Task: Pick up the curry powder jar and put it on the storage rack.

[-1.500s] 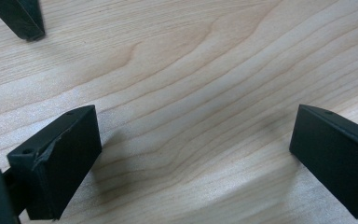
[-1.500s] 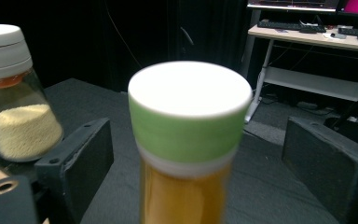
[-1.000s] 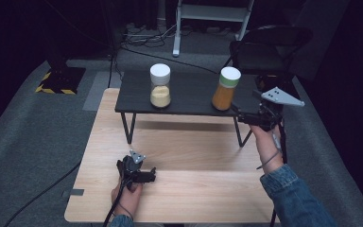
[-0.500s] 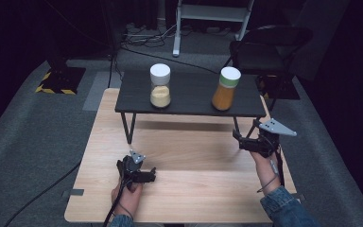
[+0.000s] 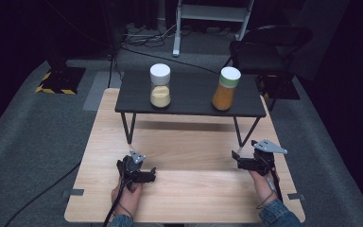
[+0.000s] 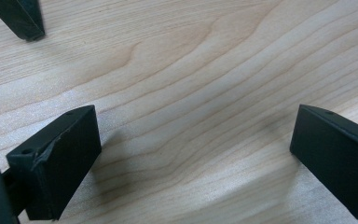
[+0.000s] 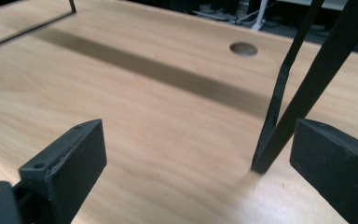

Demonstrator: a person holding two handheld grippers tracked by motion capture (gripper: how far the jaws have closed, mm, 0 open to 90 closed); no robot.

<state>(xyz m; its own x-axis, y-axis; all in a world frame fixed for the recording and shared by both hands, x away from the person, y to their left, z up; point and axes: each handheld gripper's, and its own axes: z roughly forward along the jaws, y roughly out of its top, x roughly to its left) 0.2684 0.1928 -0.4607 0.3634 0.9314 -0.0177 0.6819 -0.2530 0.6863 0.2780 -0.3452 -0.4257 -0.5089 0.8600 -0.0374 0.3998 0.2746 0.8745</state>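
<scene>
On the small black stand (image 5: 191, 92) stand two jars: a white-lidded one with pale powder (image 5: 160, 85) and a pale-lidded one with orange filling (image 5: 226, 88). My left gripper (image 5: 147, 176) rests low on the wooden table (image 5: 194, 198) at the front left; it (image 6: 191, 154) is open over bare wood. My right gripper (image 5: 236, 160) sits low at the front right, pointing left. In the right gripper view it (image 7: 196, 158) is open, its jaws have just been opening, and nothing is between them. The stand's thin leg (image 7: 284, 107) lands just beyond its right jaw.
A round hole (image 7: 243, 48) shows in the tabletop beyond the stand's leg. Another stand leg tip (image 6: 21, 18) is ahead of the left gripper. Behind the table are a dark chair (image 5: 269, 47), a white frame (image 5: 208, 14) and cables on grey carpet.
My right gripper has come down from beside the stand's right edge to just above the wooden table, nearer the person. The left gripper has stayed where it was.
</scene>
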